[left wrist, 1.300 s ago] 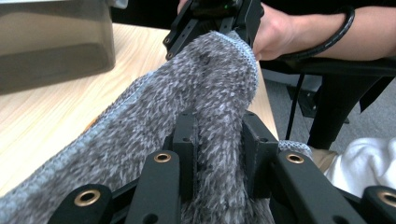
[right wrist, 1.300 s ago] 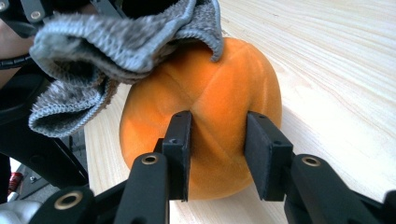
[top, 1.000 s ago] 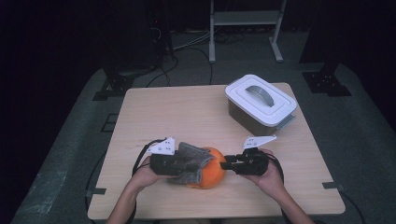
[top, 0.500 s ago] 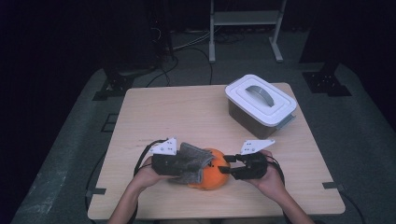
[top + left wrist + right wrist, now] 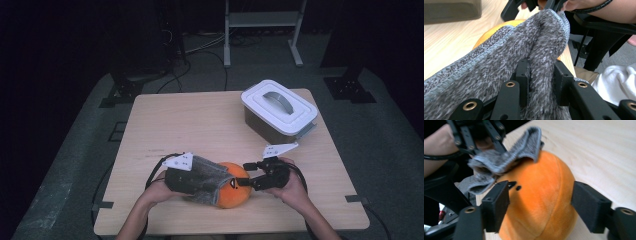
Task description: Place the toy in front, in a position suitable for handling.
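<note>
The left gripper's [image 5: 541,75] fingers [image 5: 522,72] are clenched on a fold of grey cloth [image 5: 499,62], which drapes over the 9 o'clock side of an orange plush ball [image 5: 234,191]. The right gripper's [image 5: 541,205] fingers [image 5: 496,205] have just been opening and now stand released, either side of the ball without pressing it. The ball rests on the tabletop [image 5: 200,125] near its 6 o'clock edge, between both hands. Judged from this, wiping or covering the ball is under way: one side is covered, the 3 o'clock side bare. A lidded box [image 5: 278,111] sits untouched at 1 o'clock.
</note>
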`<state>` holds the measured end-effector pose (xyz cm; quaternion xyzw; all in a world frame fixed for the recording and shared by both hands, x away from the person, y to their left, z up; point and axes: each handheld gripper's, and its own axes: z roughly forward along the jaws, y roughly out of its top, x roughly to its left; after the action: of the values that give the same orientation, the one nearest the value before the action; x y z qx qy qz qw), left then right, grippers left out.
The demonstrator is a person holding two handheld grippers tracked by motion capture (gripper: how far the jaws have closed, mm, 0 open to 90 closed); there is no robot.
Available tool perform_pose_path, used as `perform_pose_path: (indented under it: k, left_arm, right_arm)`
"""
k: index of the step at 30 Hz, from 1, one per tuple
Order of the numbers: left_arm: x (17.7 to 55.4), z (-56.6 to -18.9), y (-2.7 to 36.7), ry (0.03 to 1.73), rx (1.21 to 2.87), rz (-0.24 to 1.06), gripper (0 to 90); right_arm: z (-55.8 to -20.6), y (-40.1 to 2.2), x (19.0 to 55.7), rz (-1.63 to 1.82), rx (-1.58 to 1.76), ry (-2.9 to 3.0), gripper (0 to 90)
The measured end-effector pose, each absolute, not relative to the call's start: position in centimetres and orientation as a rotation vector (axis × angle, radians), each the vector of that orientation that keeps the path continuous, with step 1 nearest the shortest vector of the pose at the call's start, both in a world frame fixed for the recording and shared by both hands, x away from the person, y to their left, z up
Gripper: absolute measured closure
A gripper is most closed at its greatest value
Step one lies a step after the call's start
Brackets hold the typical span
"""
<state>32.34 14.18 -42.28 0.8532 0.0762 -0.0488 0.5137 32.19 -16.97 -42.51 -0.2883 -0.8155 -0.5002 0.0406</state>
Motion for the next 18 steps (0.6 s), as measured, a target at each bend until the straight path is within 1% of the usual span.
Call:
perform_pose_path:
  k: [3, 4, 5, 7, 9, 11, 14, 15, 16, 18]
  left_arm:
    - [32.5, -42.2, 14.3, 0.198, 2.042, -0.104, 70.3]
    - [32.5, -42.1, 14.3, 0.205, 2.034, -0.099, 70.4]
    - [32.6, -42.0, 14.3, 0.213, 2.022, -0.094, 70.5]
    - [32.7, -41.9, 14.3, 0.226, 1.992, -0.086, 70.5]
    - [33.0, -41.7, 14.5, 0.255, 1.955, -0.076, 70.5]
    - [33.1, -41.5, 14.7, 0.279, 1.924, -0.052, 70.4]
    - [33.3, -41.1, 15.2, 0.320, 1.866, -0.011, 70.3]
    - [33.4, -41.1, 15.3, 0.329, 1.856, -0.016, 70.0]
    - [33.5, -41.1, 15.3, 0.334, 1.854, -0.015, 70.0]
    - [33.4, -41.5, 15.0, 0.338, 1.904, -0.013, 70.0]
  right_arm:
    - [-43.4, -16.7, 32.5, -1.501, -0.926, -2.428, 23.7]
    - [-43.6, -16.7, 32.6, -1.496, -0.945, -2.403, 25.8]
    - [-43.6, -16.8, 32.6, -1.490, -0.945, -2.405, 31.1]
    - [-43.2, -16.7, 32.4, -1.467, -0.928, -2.456, 45.6]
    - [-42.7, -16.6, 32.0, -1.488, -0.888, -2.533, 51.4]
    - [-42.1, -16.4, 31.6, -1.530, -0.847, -2.590, 52.7]
    - [-41.6, -16.3, 31.3, -1.587, -0.793, -2.676, 51.9]
    - [-41.3, -16.4, 31.2, -1.605, -0.784, -2.698, 51.9]
    - [-41.2, -16.4, 31.2, -1.611, -0.780, -2.699, 51.7]
    - [-41.2, -16.5, 31.2, -1.600, -0.749, -2.710, 49.7]
